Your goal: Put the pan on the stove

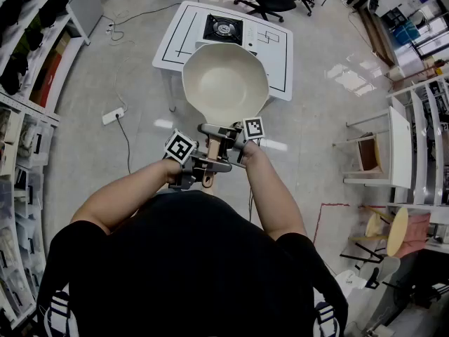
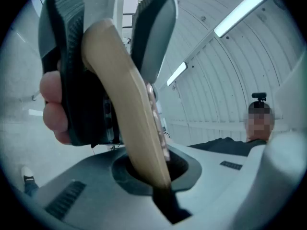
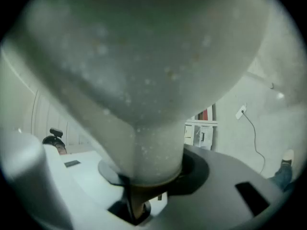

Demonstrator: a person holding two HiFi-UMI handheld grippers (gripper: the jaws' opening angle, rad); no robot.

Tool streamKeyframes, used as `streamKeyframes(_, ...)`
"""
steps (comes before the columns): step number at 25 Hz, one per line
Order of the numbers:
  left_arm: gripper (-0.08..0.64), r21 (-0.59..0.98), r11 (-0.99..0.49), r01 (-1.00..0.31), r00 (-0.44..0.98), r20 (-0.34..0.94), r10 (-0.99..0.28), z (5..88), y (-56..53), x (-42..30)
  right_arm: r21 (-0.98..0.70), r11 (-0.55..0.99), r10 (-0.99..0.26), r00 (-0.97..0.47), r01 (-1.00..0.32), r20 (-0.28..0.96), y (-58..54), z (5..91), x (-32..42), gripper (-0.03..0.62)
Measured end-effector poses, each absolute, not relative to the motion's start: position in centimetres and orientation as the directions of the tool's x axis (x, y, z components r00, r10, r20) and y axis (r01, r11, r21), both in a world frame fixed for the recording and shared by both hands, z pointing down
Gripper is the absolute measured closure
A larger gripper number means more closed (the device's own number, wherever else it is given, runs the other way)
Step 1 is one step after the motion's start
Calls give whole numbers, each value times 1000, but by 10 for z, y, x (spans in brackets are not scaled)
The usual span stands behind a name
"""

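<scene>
Head view: left gripper (image 1: 202,168) and right gripper (image 1: 222,136) both clamp the handle (image 1: 212,149) of the lifted pan (image 1: 224,83); stove (image 1: 223,28) well ahead, unreached.

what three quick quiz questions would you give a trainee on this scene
1. True or false: the pan already sits on the stove.
2. Which one grips the wooden end of the handle? A: left tool. B: right tool.
3. Fill in: the stove stands on a white ____.

Key
1. False: the pan is held in the air, short of the stove.
2. A. The right tool grips the handle nearer the pan.
3. table
</scene>
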State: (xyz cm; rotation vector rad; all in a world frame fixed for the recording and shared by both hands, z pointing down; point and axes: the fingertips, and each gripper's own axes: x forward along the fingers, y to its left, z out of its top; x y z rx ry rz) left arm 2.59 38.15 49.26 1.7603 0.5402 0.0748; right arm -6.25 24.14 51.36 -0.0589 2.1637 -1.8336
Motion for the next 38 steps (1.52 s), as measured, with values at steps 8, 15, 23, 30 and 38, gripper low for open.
streamKeyframes(8, 531, 929, -167, 330, 884, -242, 400, 484, 382, 21, -967, 200, -231, -952, 157, -202, 241, 504, -66, 423)
streamKeyframes(15, 531, 919, -183, 349, 872, -247, 423, 483, 357, -24, -971, 197, -246, -952, 134, -181, 215, 506, -107, 423)
streamKeyframes(23, 531, 912, -174, 371, 857, -264, 442, 479, 329, -51, -968, 217, -270, -945, 127, -184, 184, 500, -131, 425)
streamKeyframes(30, 531, 913, -164, 373, 854, -269, 445, 484, 311, -45, -968, 209, -281, -940, 137, -193, 166, 506, -124, 425)
streamKeyframes(38, 531, 918, -154, 365, 861, -270, 431, 491, 292, -25, -966, 206, -265, -942, 154, -207, 148, 514, -107, 425)
